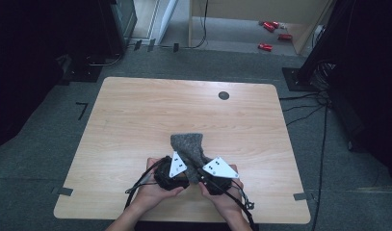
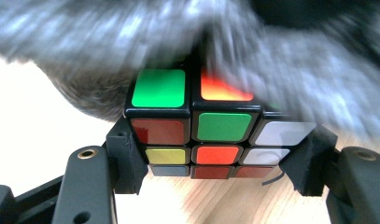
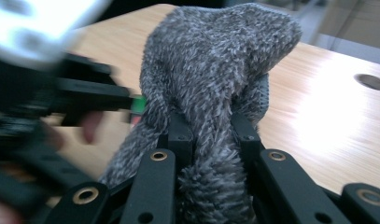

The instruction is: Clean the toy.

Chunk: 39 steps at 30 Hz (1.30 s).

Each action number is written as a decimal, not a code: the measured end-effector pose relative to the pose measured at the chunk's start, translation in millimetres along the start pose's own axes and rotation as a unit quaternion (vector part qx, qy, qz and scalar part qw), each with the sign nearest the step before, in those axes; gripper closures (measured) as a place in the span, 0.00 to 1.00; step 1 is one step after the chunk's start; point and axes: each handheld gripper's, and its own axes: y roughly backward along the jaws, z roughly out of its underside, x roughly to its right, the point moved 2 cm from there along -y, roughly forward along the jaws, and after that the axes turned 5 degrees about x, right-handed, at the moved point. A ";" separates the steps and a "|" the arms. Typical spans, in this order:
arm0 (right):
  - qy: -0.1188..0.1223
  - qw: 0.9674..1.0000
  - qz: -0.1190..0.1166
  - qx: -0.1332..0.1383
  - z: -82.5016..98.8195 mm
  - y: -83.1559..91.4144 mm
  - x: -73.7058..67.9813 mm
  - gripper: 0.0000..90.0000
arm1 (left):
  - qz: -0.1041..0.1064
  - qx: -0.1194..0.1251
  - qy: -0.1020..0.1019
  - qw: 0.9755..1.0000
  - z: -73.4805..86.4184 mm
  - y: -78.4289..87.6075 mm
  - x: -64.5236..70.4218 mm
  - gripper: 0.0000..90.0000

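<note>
Two things in work: a puzzle cube (image 2: 197,126) and a grey fuzzy cloth (image 3: 215,79), both near the front edge of the wooden table (image 1: 136,110), between the person's two hands.
Cube position: clamped at its two sides in the left gripper (image 2: 211,161), a little above the table surface; the cloth hangs over its top and its back.
Left jaws: clenched on the cube, pads pressing its lower rows.
Right jaws: the right gripper (image 3: 208,135) is pinching a bunched fold of the cloth, the fabric squeezed between the pads.
Risk one: the pads hold the cube only low on its sides, so a strong pull of the cloth could tip it or twist a layer out of line.
Risk two: the fold could slide out of the right jaws, because the fluffy fabric gives little purchase.
Risk three: the cloth may catch on a cube corner and drag it from the grip.
Writing: no brand or label to read; cube stickers are plain green, red, orange, yellow and white, perhaps more under the blurred cloth.
</note>
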 end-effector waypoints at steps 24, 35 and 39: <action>0.019 0.999 0.029 0.011 4.3 -7.0 10.6 0.85 | 0.015 0.005 0.012 1.000 1.0 -1.7 6.0 0.39; 0.031 0.999 0.001 0.007 6.2 -5.1 -13.1 0.85 | 0.014 -0.011 0.008 1.000 3.7 -6.2 7.8 0.39; 0.026 1.000 0.009 0.014 7.4 -9.0 -0.2 0.85 | 0.016 -0.007 0.011 1.000 3.2 -5.4 8.1 0.39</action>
